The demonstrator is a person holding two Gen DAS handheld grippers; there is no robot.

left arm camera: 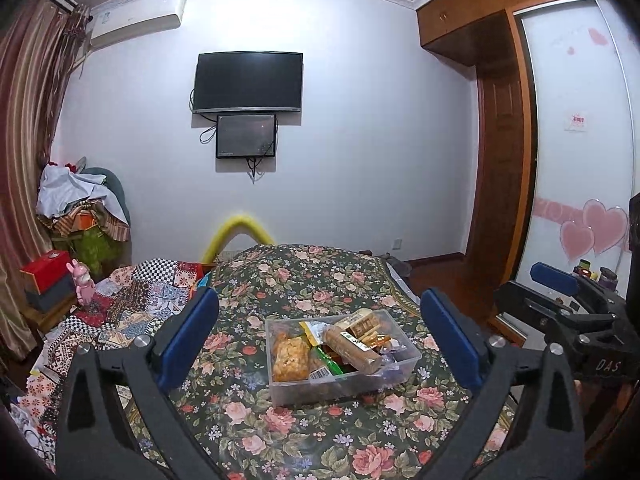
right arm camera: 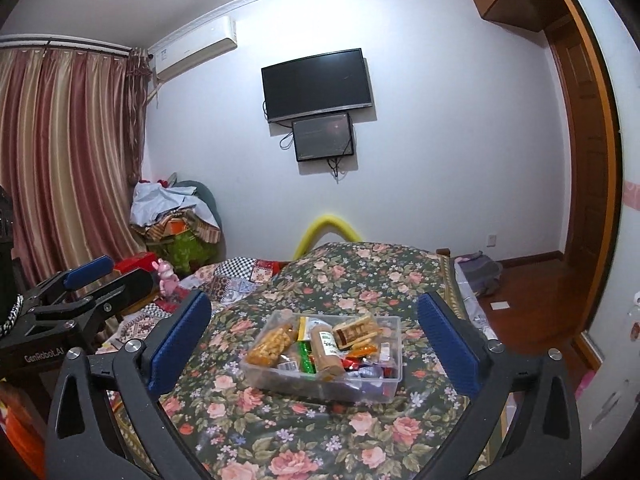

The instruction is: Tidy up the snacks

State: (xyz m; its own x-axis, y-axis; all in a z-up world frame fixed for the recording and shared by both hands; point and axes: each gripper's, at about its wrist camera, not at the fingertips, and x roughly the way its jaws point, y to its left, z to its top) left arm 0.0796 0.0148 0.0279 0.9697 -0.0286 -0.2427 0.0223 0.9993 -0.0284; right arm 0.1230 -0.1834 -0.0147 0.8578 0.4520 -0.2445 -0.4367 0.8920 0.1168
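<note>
A clear plastic box full of snacks stands on the flowered bedspread. Inside lie a bag of orange puffed snacks, a brown roll of biscuits, a pack of sandwich crackers and several small wrapped sweets. My left gripper stands open, its blue pads wide on either side of the box and back from it. My right gripper is open the same way, with nothing between its fingers. The right gripper also shows at the right edge of the left wrist view.
A patchwork quilt covers the bed's left side, with a pink toy figure and a red box beyond. A clothes pile, curtains, a wall television and a wooden wardrobe ring the room.
</note>
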